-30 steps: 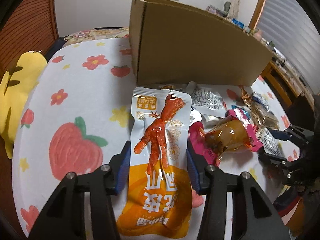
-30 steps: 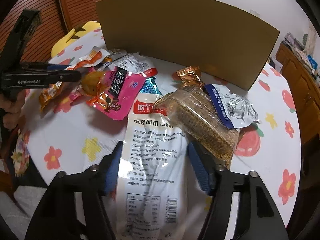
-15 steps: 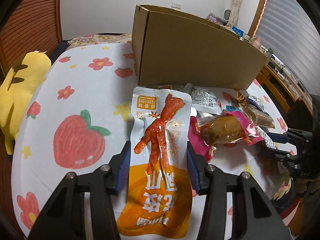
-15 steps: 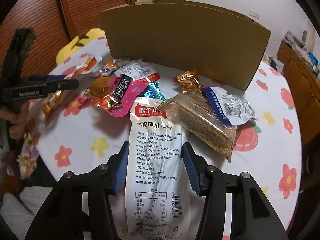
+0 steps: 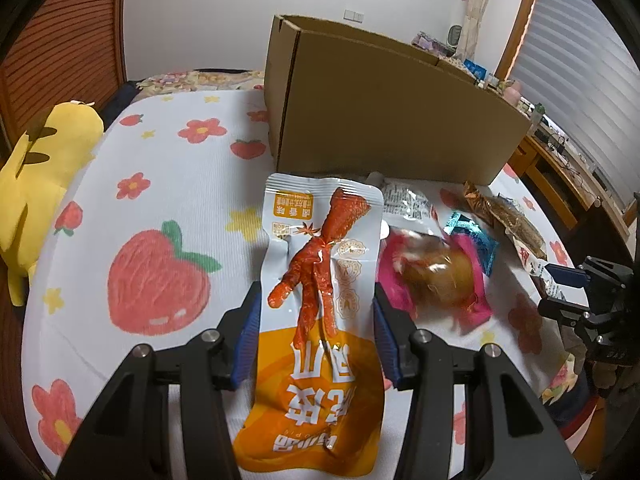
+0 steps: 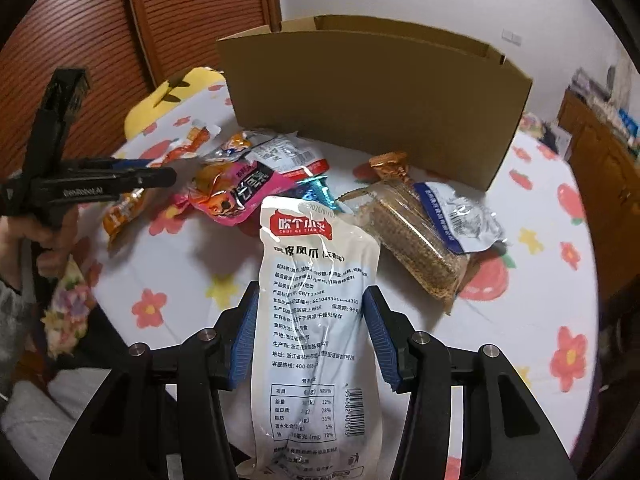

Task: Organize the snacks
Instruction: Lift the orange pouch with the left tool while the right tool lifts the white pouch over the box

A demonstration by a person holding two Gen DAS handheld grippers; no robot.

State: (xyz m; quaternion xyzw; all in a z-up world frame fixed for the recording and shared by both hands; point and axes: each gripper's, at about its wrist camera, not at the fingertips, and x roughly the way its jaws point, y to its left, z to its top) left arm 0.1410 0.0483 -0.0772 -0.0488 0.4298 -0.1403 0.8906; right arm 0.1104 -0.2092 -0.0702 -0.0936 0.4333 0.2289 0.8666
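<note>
Snacks sit in both of my grippers: my left gripper (image 5: 316,320) is clamped part-way closed on an orange-and-white chicken-foot pouch (image 5: 320,304), its blue pads pressing the pouch's two edges, and my right gripper (image 6: 308,320) grips a white pouch with printed text (image 6: 316,320) the same way, lifted above the table. Just past the left pouch lies a pink packet (image 5: 436,276), blurred, with a teal wrapper (image 5: 472,236) beside it. Beyond the white pouch I see a clear bag of brown grain bars (image 6: 416,232) with a blue-and-white label, lying on the flowered tablecloth (image 6: 552,280) among the loose packets. Farther back an open cardboard box (image 6: 372,104) stands upright on the table. At the far left edge a yellow plush toy (image 5: 44,152) rests.
</note>
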